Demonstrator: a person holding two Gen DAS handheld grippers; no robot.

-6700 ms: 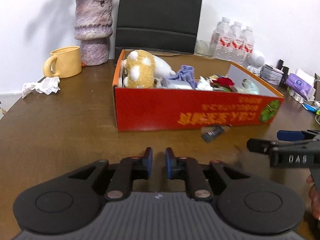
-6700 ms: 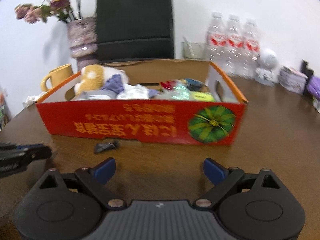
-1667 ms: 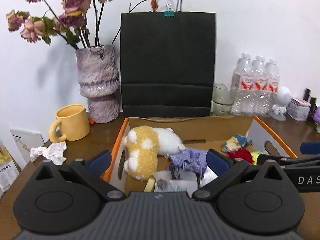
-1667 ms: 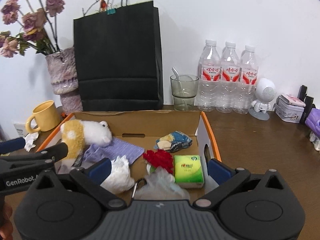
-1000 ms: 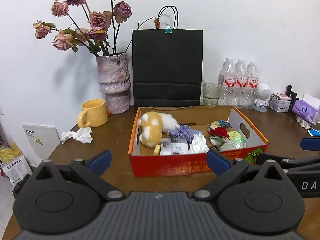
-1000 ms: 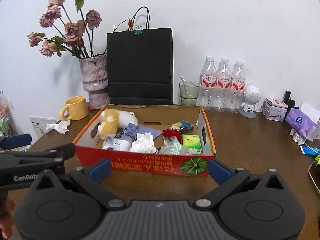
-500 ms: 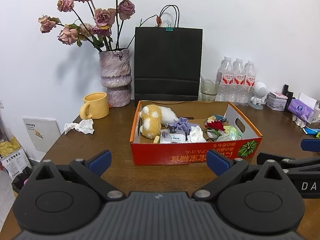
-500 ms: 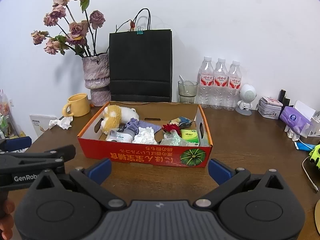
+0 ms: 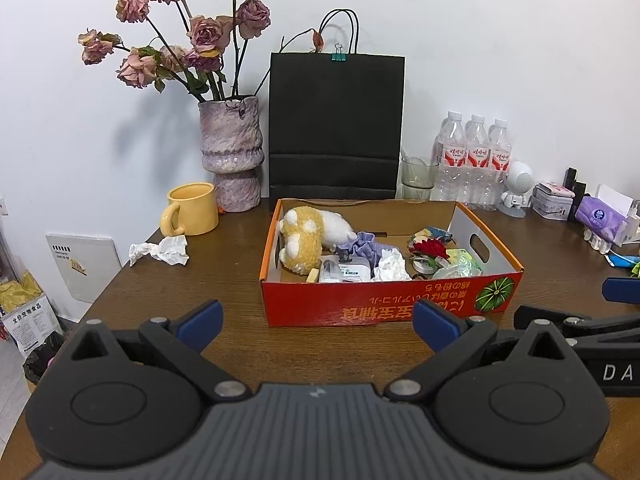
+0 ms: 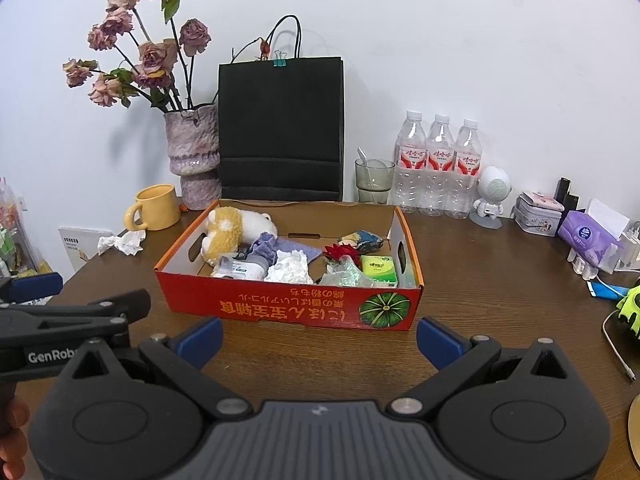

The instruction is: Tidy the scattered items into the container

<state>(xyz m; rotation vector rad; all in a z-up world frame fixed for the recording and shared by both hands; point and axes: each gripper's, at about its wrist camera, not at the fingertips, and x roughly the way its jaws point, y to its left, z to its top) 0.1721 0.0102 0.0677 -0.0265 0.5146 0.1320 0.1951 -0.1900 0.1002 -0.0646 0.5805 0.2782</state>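
Note:
The red cardboard box (image 9: 372, 308) stands on the brown table, also in the right wrist view (image 10: 280, 308). It holds a yellow and white plush toy (image 9: 300, 236), a purple cloth (image 9: 370, 246), crumpled tissue (image 10: 290, 266), a green packet (image 10: 378, 269) and other small items. My left gripper (image 9: 318, 320) is open and empty, in front of the box. My right gripper (image 10: 320, 338) is open and empty, also in front of the box. Each gripper shows at the edge of the other's view.
A crumpled tissue (image 9: 162, 250) lies on the table left of the box, near a yellow mug (image 9: 192, 210). A vase of dried roses (image 9: 232, 152), a black paper bag (image 9: 336, 124), a glass (image 10: 374, 180) and three water bottles (image 10: 440, 164) stand behind. Small items line the right edge.
Both grippers have pulled back and up from the box, so it looks smaller and farther. Earlier the left gripper was shut near a small dark item in front of the box; now it is open.

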